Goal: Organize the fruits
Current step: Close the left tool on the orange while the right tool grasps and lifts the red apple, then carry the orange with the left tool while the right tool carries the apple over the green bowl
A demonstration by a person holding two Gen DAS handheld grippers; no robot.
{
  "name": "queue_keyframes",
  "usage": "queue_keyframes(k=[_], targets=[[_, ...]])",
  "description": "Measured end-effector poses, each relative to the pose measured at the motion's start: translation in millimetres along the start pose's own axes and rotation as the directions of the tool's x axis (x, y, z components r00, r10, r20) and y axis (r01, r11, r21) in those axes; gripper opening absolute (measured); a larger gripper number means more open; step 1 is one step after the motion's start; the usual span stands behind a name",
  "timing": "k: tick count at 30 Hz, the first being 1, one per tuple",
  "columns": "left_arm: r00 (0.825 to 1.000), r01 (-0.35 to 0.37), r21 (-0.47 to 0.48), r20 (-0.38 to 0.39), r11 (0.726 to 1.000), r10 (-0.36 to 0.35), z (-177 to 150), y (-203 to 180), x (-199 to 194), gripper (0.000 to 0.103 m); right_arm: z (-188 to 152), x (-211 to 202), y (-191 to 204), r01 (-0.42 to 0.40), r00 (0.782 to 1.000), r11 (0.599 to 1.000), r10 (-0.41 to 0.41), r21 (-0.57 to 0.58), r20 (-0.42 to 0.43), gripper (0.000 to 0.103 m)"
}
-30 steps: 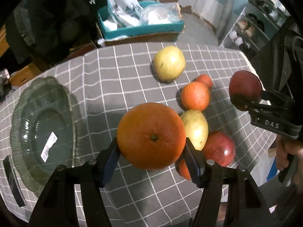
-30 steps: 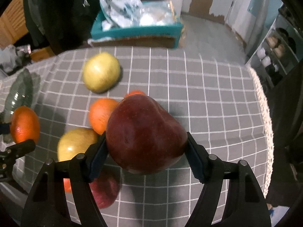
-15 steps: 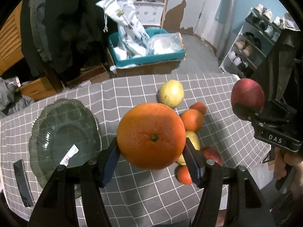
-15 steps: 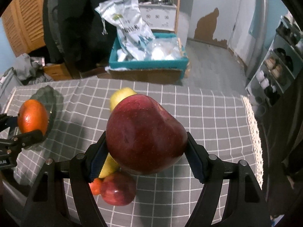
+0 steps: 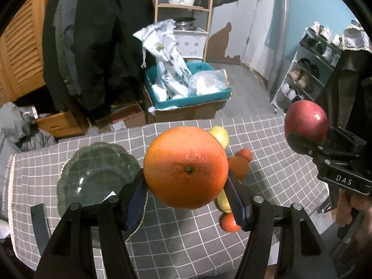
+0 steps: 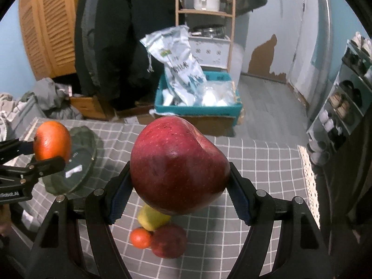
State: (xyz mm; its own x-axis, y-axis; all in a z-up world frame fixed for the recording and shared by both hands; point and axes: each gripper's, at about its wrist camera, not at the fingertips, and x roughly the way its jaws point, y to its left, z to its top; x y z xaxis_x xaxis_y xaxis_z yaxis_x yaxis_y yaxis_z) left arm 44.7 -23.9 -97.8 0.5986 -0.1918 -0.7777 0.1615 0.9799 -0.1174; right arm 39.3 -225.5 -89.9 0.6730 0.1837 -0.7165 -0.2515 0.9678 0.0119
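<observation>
Grey checked cloth covers the desk (image 5: 186,251), with a teal crate (image 5: 188,97) of white bags on the floor behind it and a shoe rack (image 5: 309,69) at the far right. At the left of the desk sits a green glass plate (image 5: 93,176), bare but for a white sticker. Above the cloth, lifted clear of it, the left tongs (image 5: 186,195) are clamped on a big orange (image 5: 186,167), its stem end facing the camera. Behind and below that orange, near the middle of the desk, the loose fruit lies bunched close together: a yellow pear (image 5: 219,134), two small oranges (image 5: 239,166), another yellow fruit (image 5: 224,201) and a small orange (image 5: 229,223) in front. In the right wrist view a red apple (image 6: 168,240) also rests there, touching the small orange. At the right, the right tongs (image 6: 180,193) are clamped on a large red apple (image 6: 179,169), held in the air above the desk, well apart from the plate.
</observation>
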Motion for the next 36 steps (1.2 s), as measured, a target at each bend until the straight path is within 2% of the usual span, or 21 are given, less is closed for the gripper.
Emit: queue_keyframes(k=[10, 17, 36], targets=[[0.998, -0.04, -0.03, 0.041, 0.999, 0.041, -0.9, 20.3, -22.0, 0.066, 18.6, -18.1, 26.4, -0.045, 0.997, 0.999, 0.046, -0.029, 0.055, 0.075], [0.995, -0.074, -0.061, 0.057, 0.995, 0.077, -1.9, 41.0, -29.7, 0.066, 27.8, -19.0, 48.3, -0.066, 0.996, 0.996, 0.07, -0.061, 0.064, 0.075], [0.979, -0.188, -0.17, 0.048, 0.967, 0.199, -10.6, 112.4, -38.8, 0.066, 43.9, 11.9, 111.7, -0.142, 0.99, 0.983, 0.143, -0.116, -0.004, 0.075]])
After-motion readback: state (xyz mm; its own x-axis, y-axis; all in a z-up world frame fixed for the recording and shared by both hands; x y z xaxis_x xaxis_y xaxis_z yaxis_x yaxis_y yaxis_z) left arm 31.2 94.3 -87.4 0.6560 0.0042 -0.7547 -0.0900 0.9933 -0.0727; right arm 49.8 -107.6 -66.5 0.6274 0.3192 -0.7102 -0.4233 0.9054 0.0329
